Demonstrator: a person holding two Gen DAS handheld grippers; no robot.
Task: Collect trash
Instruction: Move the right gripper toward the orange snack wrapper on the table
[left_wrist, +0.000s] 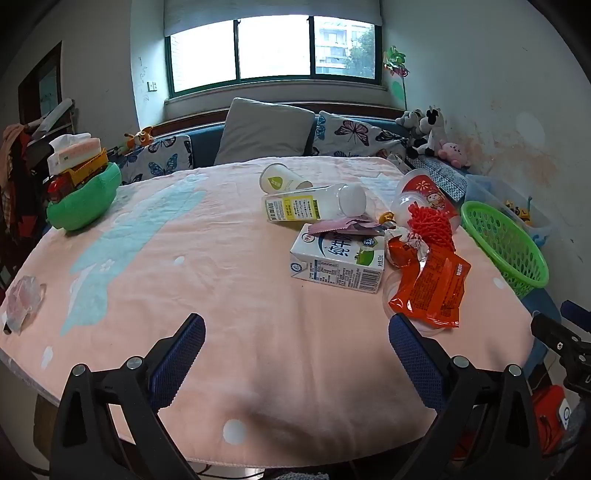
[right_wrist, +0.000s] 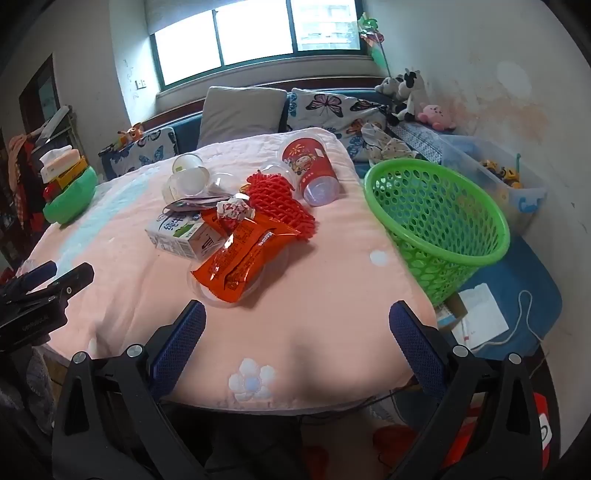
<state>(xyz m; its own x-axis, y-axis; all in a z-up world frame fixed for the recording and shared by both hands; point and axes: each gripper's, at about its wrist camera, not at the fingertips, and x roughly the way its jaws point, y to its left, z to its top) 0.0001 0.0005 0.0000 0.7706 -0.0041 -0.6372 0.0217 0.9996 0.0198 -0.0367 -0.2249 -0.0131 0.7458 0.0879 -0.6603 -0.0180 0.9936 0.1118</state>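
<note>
Left gripper (left_wrist: 296, 334): jaws spread wide, holding nothing, above the pink tablecloth (left_wrist: 221, 258).
Right gripper (right_wrist: 297, 320): also wide apart, empty.
Landmark: green basket (right_wrist: 439, 221), at the table's right edge.
Trash: milk carton (right_wrist: 184, 236), orange wrapper (right_wrist: 243, 258), red foam net (right_wrist: 280, 210), red cup (right_wrist: 310, 166), all left of the basket.

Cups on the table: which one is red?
The red cup with the cartoon print, lying on its side nearest the green basket. The small cup is white and the other containers are clear.
</note>
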